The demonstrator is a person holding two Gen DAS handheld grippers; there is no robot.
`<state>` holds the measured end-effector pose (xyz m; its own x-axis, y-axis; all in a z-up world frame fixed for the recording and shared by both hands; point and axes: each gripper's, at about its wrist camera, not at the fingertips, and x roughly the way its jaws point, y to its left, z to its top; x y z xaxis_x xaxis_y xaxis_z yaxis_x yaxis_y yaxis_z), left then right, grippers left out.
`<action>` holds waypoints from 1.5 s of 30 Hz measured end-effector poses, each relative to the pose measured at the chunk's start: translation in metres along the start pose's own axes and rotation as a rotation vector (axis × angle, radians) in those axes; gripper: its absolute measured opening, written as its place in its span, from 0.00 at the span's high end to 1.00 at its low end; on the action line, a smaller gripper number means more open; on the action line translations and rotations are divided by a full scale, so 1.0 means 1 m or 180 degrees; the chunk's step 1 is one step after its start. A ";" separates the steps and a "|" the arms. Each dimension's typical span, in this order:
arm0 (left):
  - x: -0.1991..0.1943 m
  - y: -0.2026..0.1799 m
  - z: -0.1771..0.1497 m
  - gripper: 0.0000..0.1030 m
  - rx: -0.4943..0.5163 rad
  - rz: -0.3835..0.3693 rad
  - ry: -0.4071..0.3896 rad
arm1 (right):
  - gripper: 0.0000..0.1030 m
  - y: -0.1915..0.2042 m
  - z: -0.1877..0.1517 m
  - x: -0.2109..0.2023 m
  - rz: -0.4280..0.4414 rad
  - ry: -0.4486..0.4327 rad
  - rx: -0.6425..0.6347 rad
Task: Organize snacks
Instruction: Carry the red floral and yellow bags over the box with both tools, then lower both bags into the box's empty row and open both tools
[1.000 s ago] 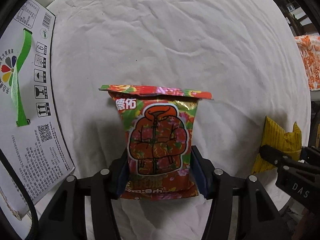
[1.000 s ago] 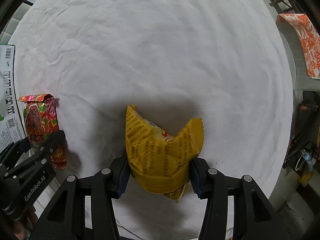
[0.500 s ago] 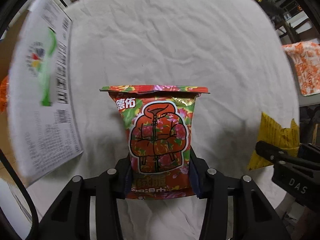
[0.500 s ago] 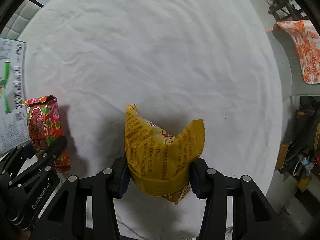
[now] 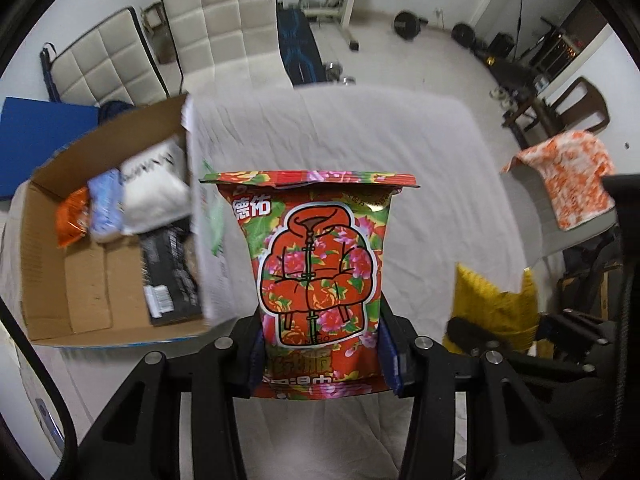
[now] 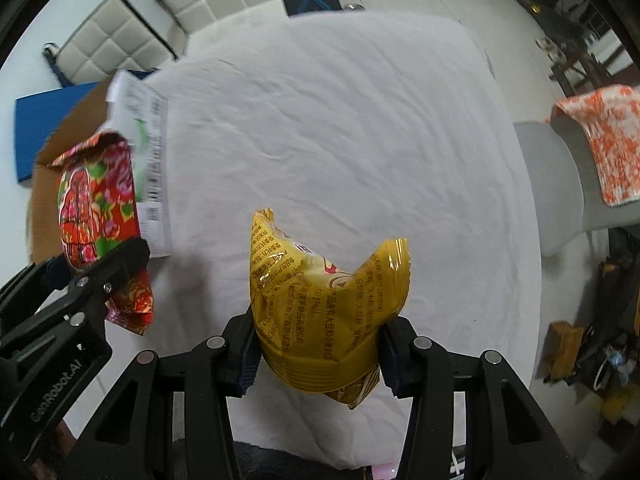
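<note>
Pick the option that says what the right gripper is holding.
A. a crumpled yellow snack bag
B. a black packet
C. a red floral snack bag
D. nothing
A: the right gripper has its blue pads pressed on both sides of the crumpled yellow snack bag, lifted above the white cloth-covered table.

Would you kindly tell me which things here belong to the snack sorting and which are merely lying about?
Job: red floral snack bag; yellow snack bag; cardboard box holding packets.
Lying about: orange patterned cloth; padded chairs; weight bench.
</note>
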<state>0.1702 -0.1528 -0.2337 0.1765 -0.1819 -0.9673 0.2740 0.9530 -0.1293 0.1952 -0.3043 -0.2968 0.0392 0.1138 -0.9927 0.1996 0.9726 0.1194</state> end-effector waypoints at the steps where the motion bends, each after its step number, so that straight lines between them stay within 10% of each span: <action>1: -0.009 0.008 0.001 0.59 -0.0020 -0.0025 -0.0050 | 0.51 0.008 -0.004 -0.008 0.0015 -0.0025 -0.0026; 12: -0.068 0.130 0.016 0.59 -0.0320 0.0201 -0.0314 | 0.51 0.131 0.008 -0.046 0.0331 -0.0213 -0.0499; 26: -0.028 0.305 0.007 0.59 -0.0919 0.0517 0.0030 | 0.51 0.293 0.029 0.008 0.0565 -0.0064 -0.0843; 45: 0.097 0.360 0.017 0.58 -0.0992 0.0050 0.0947 | 0.48 0.357 0.061 0.141 0.0455 0.0350 -0.0824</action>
<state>0.3019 0.1689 -0.3707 -0.1146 -0.1324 -0.9845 -0.0332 0.9910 -0.1294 0.3316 0.0463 -0.3933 -0.0600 0.2605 -0.9636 -0.0567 0.9629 0.2638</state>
